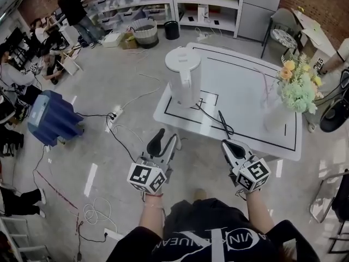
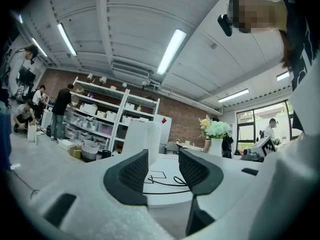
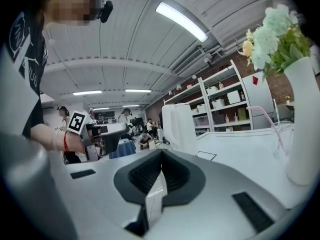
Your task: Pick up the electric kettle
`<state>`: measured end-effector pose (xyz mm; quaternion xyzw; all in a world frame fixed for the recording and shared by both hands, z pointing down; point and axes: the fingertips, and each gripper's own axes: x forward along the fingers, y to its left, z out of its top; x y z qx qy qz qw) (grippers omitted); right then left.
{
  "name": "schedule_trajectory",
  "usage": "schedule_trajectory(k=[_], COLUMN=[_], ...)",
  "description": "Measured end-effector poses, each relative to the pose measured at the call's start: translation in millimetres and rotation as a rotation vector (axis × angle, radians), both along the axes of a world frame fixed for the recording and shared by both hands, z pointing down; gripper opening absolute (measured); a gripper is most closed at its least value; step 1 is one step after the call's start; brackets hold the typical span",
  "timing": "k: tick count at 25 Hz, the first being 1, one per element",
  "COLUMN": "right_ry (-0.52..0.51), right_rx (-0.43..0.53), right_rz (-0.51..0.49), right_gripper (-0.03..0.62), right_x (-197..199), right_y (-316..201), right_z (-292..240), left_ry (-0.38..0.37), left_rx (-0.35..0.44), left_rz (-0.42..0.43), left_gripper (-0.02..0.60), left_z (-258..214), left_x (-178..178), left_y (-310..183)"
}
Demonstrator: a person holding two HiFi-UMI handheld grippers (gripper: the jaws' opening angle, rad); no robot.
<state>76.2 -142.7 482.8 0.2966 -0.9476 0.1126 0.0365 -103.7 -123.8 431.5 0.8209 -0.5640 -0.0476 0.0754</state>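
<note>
White electric kettle [image 1: 184, 75] upright on table [image 1: 245, 81], by left edge near front-left corner; black cord [image 1: 215, 116] trails toward front edge. Left gripper [image 1: 165, 139] off table, jaws apart, nothing between. Right gripper [image 1: 230, 145] jaws pressed together, empty.

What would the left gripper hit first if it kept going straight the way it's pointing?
Probably the electric kettle on the white table, slightly left of that line; the left gripper, open and empty, aims above its top. Depth unclear.
</note>
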Motion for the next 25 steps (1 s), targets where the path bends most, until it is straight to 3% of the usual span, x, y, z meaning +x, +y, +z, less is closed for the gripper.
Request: schedule_trajectory(k=[11, 16, 25], right_ry=[0.002, 0.019, 0.046], right_rx=[-0.044, -0.064, -0.072], right_rz=[-0.029, -0.036, -0.027], right_gripper=[-0.002, -0.002, -0.002], right_x=[-19, -33, -48], right_y=[-31, -52, -97], right_z=[14, 16, 17], left_ry=[-0.001, -0.043, -0.048], left_rx=[-0.06, -0.036, -0.027], left_rz=[0.066, 0.128, 0.245], left_gripper=[0.219, 0.239, 0.264], left_z=[11, -3, -15], left_x=[4, 5, 17], left_y=[-36, -72, -137])
